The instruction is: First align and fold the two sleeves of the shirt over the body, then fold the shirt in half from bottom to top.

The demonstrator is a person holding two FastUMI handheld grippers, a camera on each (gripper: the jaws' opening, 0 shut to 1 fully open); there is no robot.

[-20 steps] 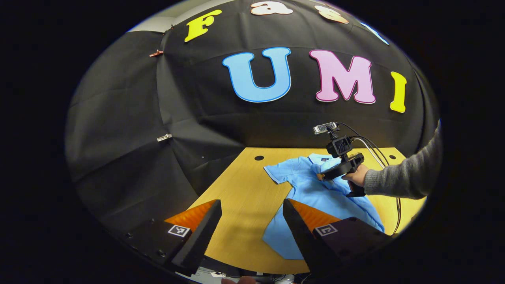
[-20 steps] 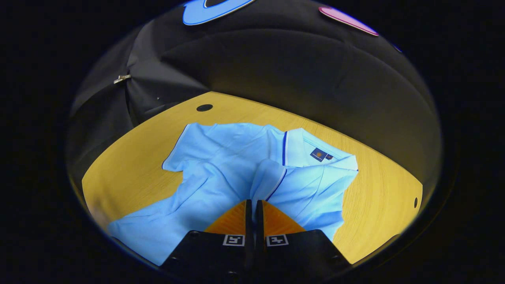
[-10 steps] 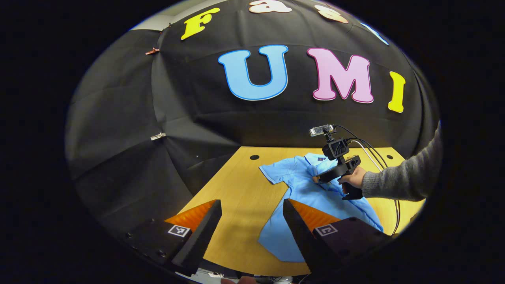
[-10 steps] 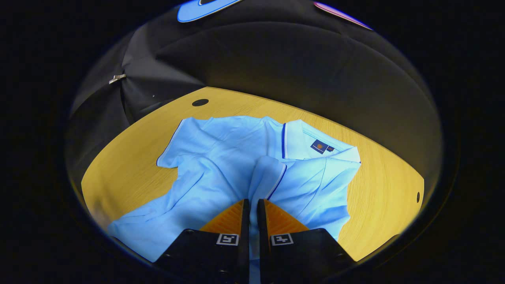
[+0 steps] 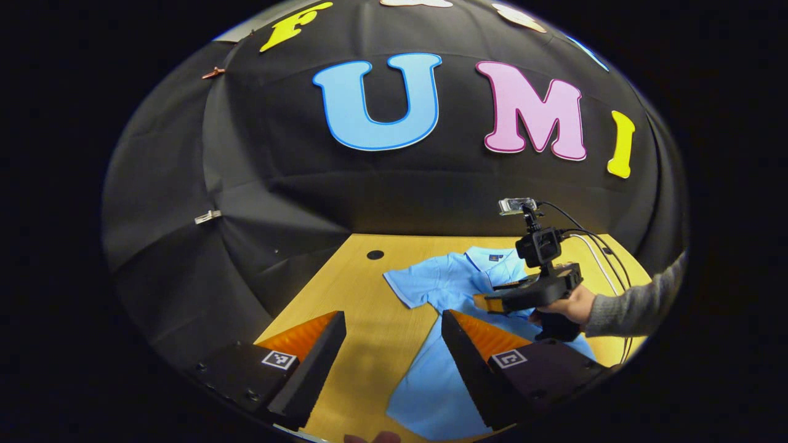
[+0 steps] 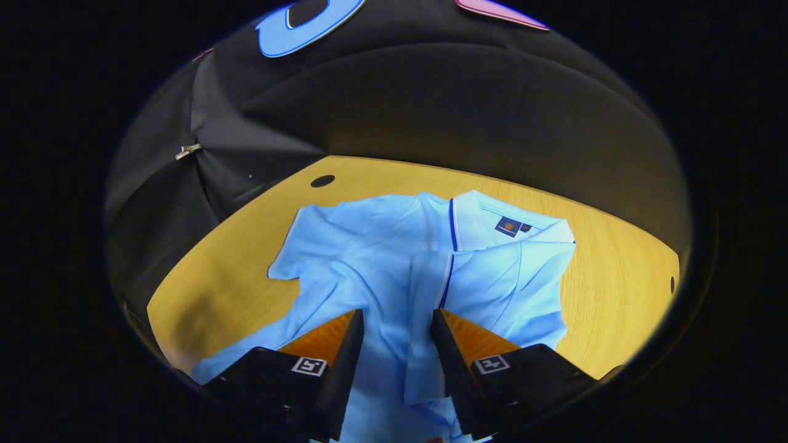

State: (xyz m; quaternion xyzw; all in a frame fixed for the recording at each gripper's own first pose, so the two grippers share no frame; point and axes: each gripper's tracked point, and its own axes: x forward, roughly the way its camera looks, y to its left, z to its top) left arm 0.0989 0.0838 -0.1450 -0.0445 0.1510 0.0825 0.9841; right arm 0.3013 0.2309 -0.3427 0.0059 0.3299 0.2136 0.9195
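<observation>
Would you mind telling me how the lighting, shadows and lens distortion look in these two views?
Left gripper view: fisheye bends the table edges; its near part is brightly lit, the far strip under the wall dimmer. Right gripper view: the far table edge bows into an arc, a soft shadow falls on the wood at lower left, and the shirt is evenly lit and sharp, without glare.

My lens bends everything at the edges; the table (image 6: 615, 289) glows warm, the cloth wall (image 5: 184, 184) stays dim, everything sharp.

small dark tag on the shirt (image 6: 394, 264) collar — too small to read, no other legible text
</observation>
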